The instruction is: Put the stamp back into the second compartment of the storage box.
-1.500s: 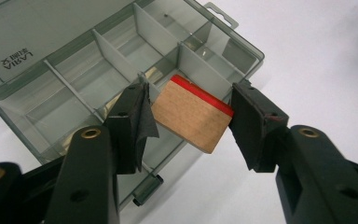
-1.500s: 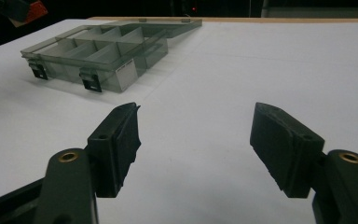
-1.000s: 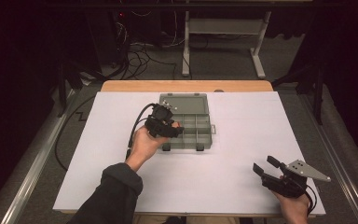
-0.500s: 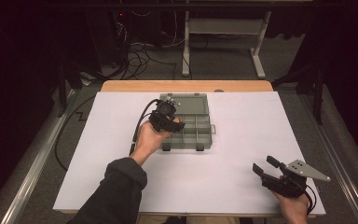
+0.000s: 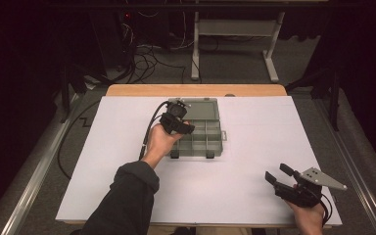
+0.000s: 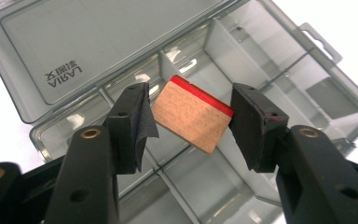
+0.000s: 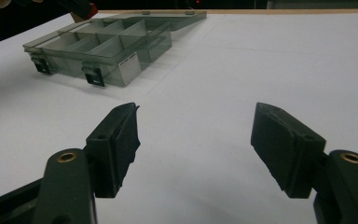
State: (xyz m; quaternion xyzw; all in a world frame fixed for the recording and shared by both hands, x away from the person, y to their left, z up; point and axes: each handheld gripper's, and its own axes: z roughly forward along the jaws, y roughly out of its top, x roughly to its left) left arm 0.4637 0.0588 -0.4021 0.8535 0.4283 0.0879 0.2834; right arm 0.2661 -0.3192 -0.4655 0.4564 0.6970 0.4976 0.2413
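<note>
Since a second ago, the left gripper (image 5: pixel 180 123) has been carried farther over the open compartment box (image 5: pixel 210 139), toward its lid; the right gripper (image 5: pixel 280 176) has been kept where it was. A small wooden block (image 6: pixel 191 119) with a red edge is clamped between the left jaws, tilted, above the box's dividers. The right jaws are held wide apart with nothing between them, low over the white desk (image 5: pixel 245 196), well apart from the box.
</note>
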